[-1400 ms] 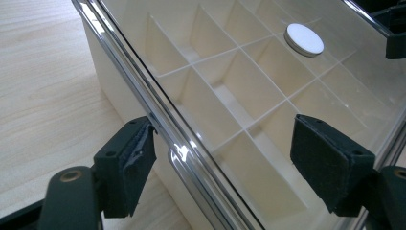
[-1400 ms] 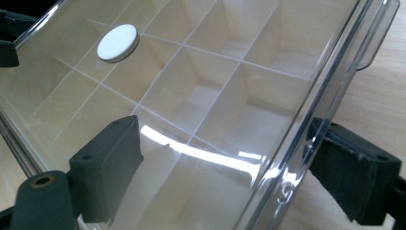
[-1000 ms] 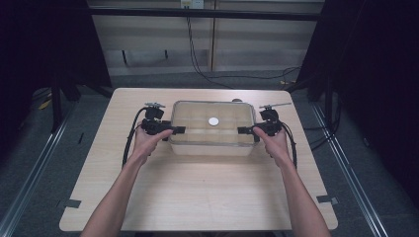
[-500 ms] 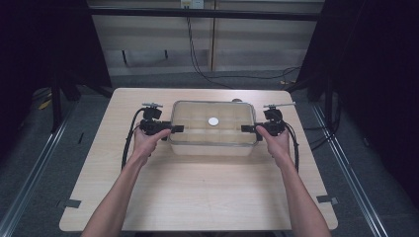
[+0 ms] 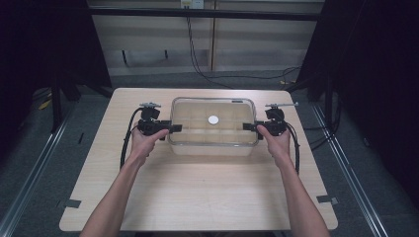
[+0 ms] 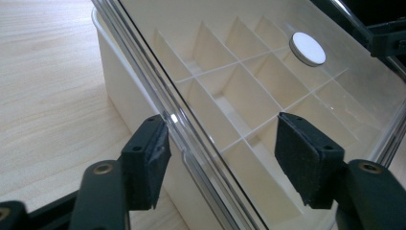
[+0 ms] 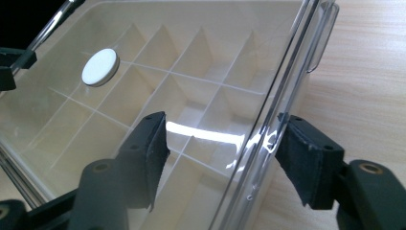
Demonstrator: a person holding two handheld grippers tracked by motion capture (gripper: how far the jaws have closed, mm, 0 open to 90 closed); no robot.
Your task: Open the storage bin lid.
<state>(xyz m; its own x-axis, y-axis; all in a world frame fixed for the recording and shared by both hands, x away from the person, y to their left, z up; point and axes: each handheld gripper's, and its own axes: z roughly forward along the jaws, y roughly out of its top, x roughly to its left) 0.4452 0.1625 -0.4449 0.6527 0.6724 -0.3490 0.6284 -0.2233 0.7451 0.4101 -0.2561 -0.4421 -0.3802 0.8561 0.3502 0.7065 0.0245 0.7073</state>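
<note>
A clear compartment box with a transparent lid stands at the middle of the table, and a white round disc sits on the lid. My left gripper is at the box's left end and is open. Its pads stand either side of the lid's rim without touching it. At the right end my right gripper is open in the same way, the lid's edge running between its pads. The disc lies beyond both sets of jaws.
The wooden table has free surface in front of the box and at both sides. A cable loops from the left gripper and another from the right. Dark floor and metal rails surround the table.
Both hands have drawn slightly outward along the box's ends, the left to the left and the right to the right. The box has stayed in place.
</note>
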